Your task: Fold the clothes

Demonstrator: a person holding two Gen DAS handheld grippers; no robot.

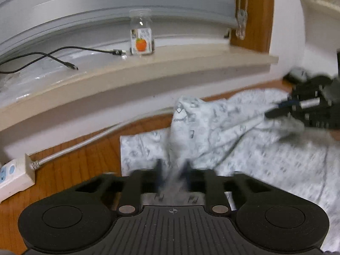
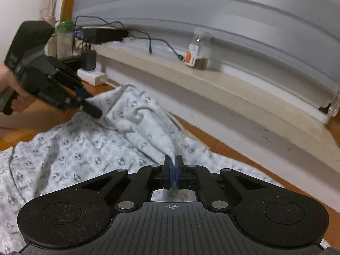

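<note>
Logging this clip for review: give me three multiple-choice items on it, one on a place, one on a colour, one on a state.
1. Where does the jar stand?
A. windowsill
B. floor
C. on the garment

2. The fruit on its label is
A. green
B. orange
C. purple

3. The right hand-held gripper is
A. wide open
B. shut on the garment
C. holding a cable

Answers:
1 A, it stands on the windowsill.
2 B, the label shows an orange fruit.
3 B, the patterned garment runs between its closed fingers.

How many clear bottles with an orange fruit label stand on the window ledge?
1. The bottle stands upright on the ledge, behind the patterned garment that both hand-held grippers pinch. A green-capped container stands farther along; others may be hidden.
</note>
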